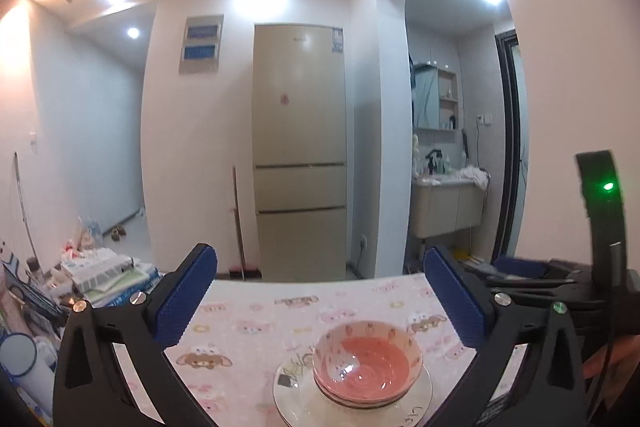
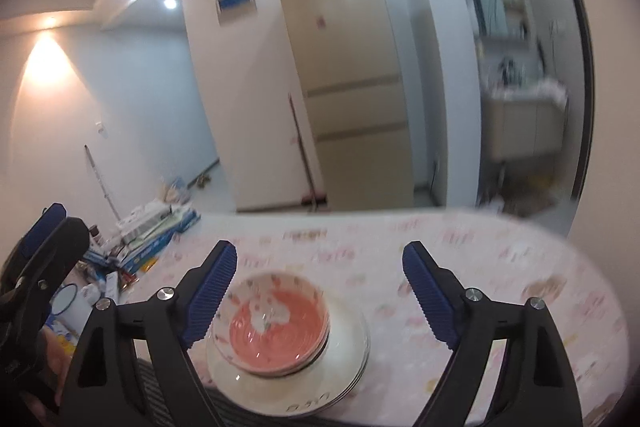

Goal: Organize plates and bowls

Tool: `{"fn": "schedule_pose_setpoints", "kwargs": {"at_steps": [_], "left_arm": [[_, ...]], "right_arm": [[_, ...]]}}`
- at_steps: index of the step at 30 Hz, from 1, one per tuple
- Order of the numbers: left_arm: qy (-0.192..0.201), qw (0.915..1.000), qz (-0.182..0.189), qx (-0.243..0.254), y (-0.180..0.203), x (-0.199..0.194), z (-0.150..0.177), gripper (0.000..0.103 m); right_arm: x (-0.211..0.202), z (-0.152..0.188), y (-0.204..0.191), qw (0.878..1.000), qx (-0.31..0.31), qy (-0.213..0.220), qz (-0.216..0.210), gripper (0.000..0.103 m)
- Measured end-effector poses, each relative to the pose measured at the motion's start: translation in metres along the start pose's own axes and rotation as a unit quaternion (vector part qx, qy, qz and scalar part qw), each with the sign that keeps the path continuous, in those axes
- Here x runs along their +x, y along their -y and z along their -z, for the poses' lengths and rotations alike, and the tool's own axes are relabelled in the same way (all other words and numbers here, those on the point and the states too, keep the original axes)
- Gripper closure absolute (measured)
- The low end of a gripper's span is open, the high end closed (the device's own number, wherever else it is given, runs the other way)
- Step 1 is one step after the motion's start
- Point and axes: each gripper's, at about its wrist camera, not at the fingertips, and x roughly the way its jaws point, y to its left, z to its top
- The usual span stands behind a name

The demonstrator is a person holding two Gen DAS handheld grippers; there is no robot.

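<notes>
Bowls (image 2: 276, 331) on plates (image 2: 288, 383) — below both wide-open, empty grippers.

Home: fridge (image 1: 300, 147), washbasin (image 1: 448, 187), cartoon tablecloth (image 1: 248, 307)

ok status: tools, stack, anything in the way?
Left tool open, empty. Right tool open, empty. Bowls nested on plates, on the table. Nothing in the way.

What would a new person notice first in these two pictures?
The pink bowls nested on white plates near the front edge of the cartoon-print tablecloth. The open left tongs frame them with blue pads, holding nothing. Behind stands a tall beige fridge.
</notes>
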Motion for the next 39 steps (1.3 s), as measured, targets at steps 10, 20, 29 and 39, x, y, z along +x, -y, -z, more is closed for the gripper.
{"fn": "schedule_pose_setpoints", "kwargs": {"at_steps": [10,20,29,39], "left_arm": [[0.057,0.9982,-0.015,-0.011,-0.015,-0.035,-0.012,0.0],[0.076,0.997,-0.014,0.0,-0.014,-0.06,-0.004,0.0],[0.128,0.9909,-0.033,0.026,0.002,-0.071,0.042,0.0],[0.085,0.9953,-0.046,0.001,-0.013,-0.055,0.086,0.0]], "right_arm": [[-0.065,-0.023,0.001,0.992,-0.034,0.107,0.065,0.0],[-0.103,-0.008,-0.018,0.98,-0.064,0.177,0.059,0.0],[-0.085,0.045,-0.028,0.98,-0.066,0.171,0.074,0.0],[-0.068,0.095,-0.027,0.977,-0.108,0.165,0.082,0.0]]}}
